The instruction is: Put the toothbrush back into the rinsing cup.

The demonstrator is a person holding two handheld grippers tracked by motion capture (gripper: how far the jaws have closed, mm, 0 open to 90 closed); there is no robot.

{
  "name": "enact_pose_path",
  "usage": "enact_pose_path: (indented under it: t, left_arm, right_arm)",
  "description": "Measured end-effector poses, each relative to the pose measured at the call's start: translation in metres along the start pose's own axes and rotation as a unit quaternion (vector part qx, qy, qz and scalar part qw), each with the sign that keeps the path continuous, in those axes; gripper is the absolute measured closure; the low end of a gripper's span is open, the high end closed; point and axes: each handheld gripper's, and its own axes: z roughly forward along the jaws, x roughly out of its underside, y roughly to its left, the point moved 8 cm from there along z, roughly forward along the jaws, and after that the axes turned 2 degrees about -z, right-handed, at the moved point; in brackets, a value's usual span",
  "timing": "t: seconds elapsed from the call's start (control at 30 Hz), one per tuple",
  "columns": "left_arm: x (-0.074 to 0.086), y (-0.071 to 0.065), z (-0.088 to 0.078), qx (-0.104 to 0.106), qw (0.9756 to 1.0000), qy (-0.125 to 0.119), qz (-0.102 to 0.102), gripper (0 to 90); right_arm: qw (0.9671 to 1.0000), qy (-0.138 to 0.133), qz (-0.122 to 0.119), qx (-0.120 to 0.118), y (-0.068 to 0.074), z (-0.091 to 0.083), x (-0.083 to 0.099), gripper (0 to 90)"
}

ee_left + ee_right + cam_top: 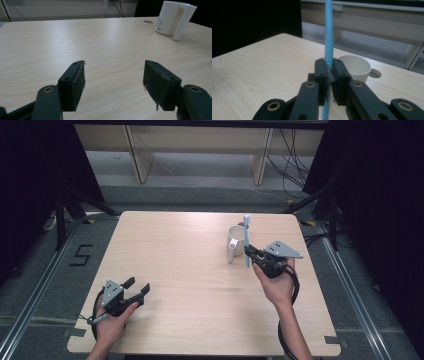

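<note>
Toothbrush-like blue stick (pixel 329 30) stands upright, pinched between the two black jaws of the right tongs (pixel 329 75), which are pressed together on its lower part (whether it is a brush, a straw or something else cannot be told). In the high view the stick (pixel 247 240) rises just beside a cream mug (pixel 235 241) on the far right part of the bench (pixel 190 270), and the right tongs (pixel 251 253) are held by the person's right hand (pixel 277 282) just on the near side of that mug. The mug stands upright with its handle toward the person. The left tongs (pixel 138 287) rest low over the near left part of the bench, well apart from the mug, jaws spread wide with bare wood between them.
</note>
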Motion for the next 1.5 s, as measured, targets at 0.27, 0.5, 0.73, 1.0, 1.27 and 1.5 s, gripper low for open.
enact_pose_path:
  t: [0.27, 0.5, 0.73, 1.0, 1.27, 1.5]
  left_arm:
    - [-0.001, 0.001, 0.001, 0.008, 0.9999, -0.010, -0.001, 33.4]
    - [-0.001, 0.000, 0.001, 0.008, 0.9999, -0.008, -0.002, 33.2]
    - [-0.001, 0.000, 0.001, 0.009, 0.9999, -0.009, -0.003, 33.2]
    - [-0.001, 0.000, 0.001, 0.008, 0.9999, -0.006, -0.003, 33.0]
    - [-0.001, 0.000, 0.001, 0.009, 0.9999, -0.009, -0.005, 33.0]
    - [-0.001, 0.000, 0.001, 0.009, 0.9999, -0.010, -0.005, 33.0]
  right_arm:
    - [0.9997, -0.019, 0.009, 0.014, -0.004, 0.001, -0.010, 84.1]
    - [0.9991, -0.030, 0.011, 0.026, -0.008, 0.003, -0.016, 84.2]
    - [0.9988, -0.034, 0.023, 0.026, -0.006, 0.008, -0.020, 84.1]
    - [0.9981, -0.044, 0.024, 0.036, -0.008, 0.012, -0.023, 84.2]
    - [0.9981, -0.042, 0.014, 0.042, -0.008, 0.017, -0.025, 84.1]
    - [0.9977, -0.050, 0.024, 0.038, -0.007, 0.020, -0.029, 84.2]
